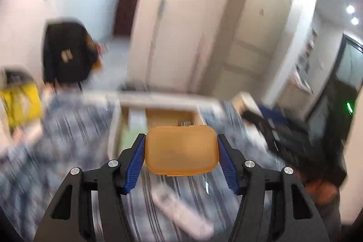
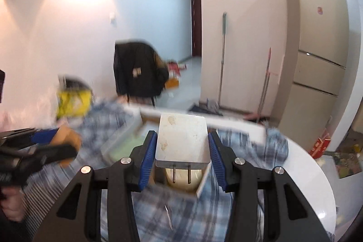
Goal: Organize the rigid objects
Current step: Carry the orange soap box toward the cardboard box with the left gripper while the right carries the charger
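My left gripper (image 1: 181,149) is shut on an orange translucent plastic case (image 1: 181,150), held above a table with a blue plaid cloth (image 1: 74,128). My right gripper (image 2: 182,151) is shut on a white plug adapter (image 2: 182,139) with two metal prongs pointing toward the camera. A white compartment organizer box (image 1: 158,112) lies on the cloth ahead; it also shows in the right wrist view (image 2: 127,139). The left gripper with the orange case (image 2: 65,137) shows at the left of the right wrist view. The right gripper shows blurred at the right of the left wrist view (image 1: 272,128).
A white remote-like object (image 1: 179,212) lies on the cloth below the left gripper. A yellow bag (image 2: 72,101) sits at the table's far left. A black chair with a jacket (image 2: 138,71) stands behind the table. A fridge (image 2: 317,37) is at right.
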{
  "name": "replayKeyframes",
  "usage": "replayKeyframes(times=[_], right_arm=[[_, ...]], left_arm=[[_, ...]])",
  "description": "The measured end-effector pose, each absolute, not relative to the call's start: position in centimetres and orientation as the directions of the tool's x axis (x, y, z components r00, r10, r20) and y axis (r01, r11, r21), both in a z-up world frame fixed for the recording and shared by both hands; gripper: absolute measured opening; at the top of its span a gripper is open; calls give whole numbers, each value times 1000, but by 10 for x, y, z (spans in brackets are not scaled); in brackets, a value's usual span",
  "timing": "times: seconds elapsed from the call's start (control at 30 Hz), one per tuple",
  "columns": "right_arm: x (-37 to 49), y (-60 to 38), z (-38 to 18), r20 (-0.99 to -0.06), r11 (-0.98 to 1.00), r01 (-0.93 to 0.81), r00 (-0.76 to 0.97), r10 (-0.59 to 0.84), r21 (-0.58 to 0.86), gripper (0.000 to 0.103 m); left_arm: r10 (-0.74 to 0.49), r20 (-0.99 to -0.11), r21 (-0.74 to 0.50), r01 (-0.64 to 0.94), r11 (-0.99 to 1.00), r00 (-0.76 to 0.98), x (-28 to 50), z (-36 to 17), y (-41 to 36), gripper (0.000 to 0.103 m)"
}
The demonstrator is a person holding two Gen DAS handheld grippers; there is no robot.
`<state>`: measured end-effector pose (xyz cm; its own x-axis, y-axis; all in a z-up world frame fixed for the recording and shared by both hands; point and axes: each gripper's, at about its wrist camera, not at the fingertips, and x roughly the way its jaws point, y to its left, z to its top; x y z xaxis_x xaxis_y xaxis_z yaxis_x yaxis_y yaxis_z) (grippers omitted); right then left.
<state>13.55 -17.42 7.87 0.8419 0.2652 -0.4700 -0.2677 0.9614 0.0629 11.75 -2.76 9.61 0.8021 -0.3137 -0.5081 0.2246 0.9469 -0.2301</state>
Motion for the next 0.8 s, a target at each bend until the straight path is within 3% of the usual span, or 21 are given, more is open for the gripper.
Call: replayKeyframes(times=[0.13,0.3,0.37,0.53,0.67,0.8], right_arm=[[150,-174,120,-427,976,-207,878,217,69,45],[196,-179,129,-431,958,-177,864,261,227,45],[215,-185,119,-420,949,-135,872,251,285,45],[243,-175,72,-482,965,-130,846,227,226,45],[274,-177,20,-591,971,-99,779,212,218,45],[295,-197,-19,-654,963,-68,721,228,262,45]], left_arm=[[-226,-391,-168,172,971,892,147,145,-36,63],[-218,-408,-244,125,962,887,207,150,-28,63],[-192,-430,-277,74,958,882,231,136,-18,63],[-181,-480,-159,118,980,858,264,71,-31,64],[-215,-489,-204,128,970,846,286,33,-32,64],[-262,-563,-220,164,962,784,310,-4,-34,64]])
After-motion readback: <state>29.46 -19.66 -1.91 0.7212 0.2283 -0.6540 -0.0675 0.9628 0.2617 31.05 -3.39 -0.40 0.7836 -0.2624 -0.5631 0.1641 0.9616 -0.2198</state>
